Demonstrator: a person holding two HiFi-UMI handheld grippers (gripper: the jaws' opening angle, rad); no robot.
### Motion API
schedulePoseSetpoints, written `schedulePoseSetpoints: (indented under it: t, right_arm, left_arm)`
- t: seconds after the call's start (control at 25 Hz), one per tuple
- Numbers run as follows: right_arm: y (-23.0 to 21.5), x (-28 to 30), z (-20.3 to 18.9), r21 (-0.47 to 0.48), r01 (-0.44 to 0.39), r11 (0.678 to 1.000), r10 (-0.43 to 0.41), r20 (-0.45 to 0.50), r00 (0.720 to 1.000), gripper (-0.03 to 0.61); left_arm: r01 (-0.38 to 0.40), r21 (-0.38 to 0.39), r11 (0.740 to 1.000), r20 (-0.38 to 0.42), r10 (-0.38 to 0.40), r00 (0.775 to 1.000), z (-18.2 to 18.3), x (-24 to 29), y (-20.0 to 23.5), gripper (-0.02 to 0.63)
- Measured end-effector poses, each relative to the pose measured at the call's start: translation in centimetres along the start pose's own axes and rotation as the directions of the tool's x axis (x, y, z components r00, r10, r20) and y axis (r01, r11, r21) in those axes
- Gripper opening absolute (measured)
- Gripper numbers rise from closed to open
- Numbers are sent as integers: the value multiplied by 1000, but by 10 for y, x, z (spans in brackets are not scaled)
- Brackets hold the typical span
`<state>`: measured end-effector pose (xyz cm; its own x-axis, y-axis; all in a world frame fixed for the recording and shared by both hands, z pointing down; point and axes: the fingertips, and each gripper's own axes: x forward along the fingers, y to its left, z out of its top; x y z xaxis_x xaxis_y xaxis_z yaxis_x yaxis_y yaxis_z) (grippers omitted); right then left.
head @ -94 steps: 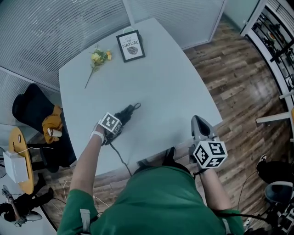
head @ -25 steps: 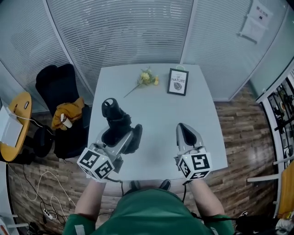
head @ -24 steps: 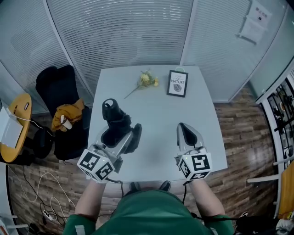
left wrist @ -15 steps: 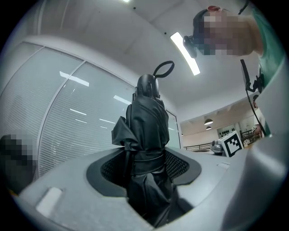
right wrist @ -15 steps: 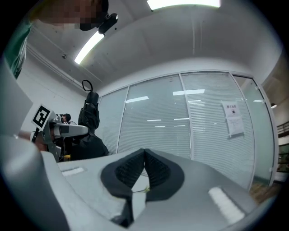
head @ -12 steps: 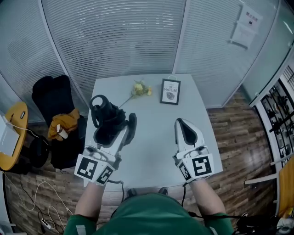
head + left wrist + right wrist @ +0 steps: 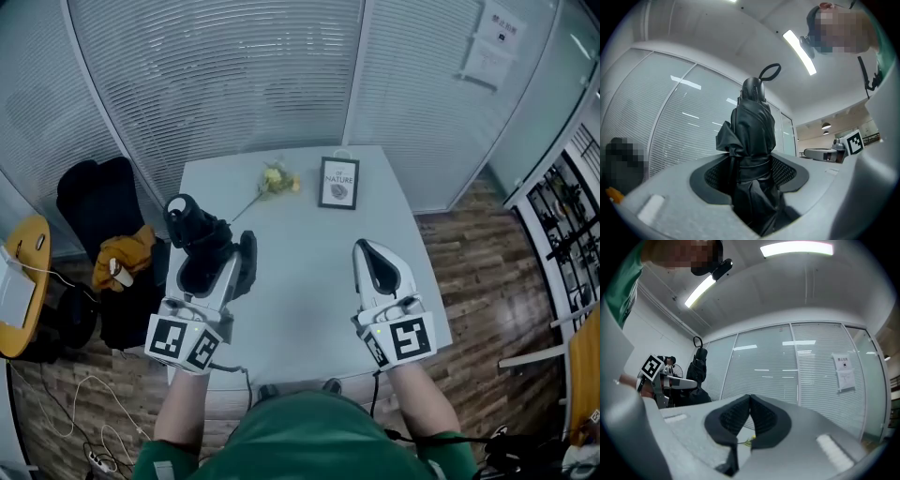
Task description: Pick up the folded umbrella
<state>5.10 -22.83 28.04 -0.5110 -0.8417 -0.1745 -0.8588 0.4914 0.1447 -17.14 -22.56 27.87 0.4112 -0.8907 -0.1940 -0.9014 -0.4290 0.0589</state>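
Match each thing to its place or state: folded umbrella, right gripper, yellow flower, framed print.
1 folded umbrella
2 right gripper
3 yellow flower
4 framed print

A jaws together, nothing held
B on the table, left of the framed print
C clamped in the left gripper
D on the table, right of the yellow flower

Pairs: 1-C, 2-A, 3-B, 4-D

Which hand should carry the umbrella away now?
Left. The left gripper is shut on the folded umbrella, holding it up off the table. The right gripper is closed on nothing, off to the side.
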Motion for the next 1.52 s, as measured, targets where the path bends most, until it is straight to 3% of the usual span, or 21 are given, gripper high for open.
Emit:
schedulePoseSetpoints:
  t: [0.24, 0.56, 1.52]
  right_arm:
    - [-12, -13, -2, 28, 44, 999, -45, 37, 998, 3]
    - [-27, -13, -15, 31, 59, 998, -59, 10, 998, 3]
    - [-32, -16, -16, 0, 63, 998, -63, 9, 998, 3]
  left_arm:
    - [-2, -24, 1000, -30, 2, 1000, -13, -10, 9, 258]
    - [-14, -62, 998, -35, 12, 999, -19, -11, 13, 258]
    - [-31, -51, 998, -30, 29, 999, -17, -15, 15, 258]
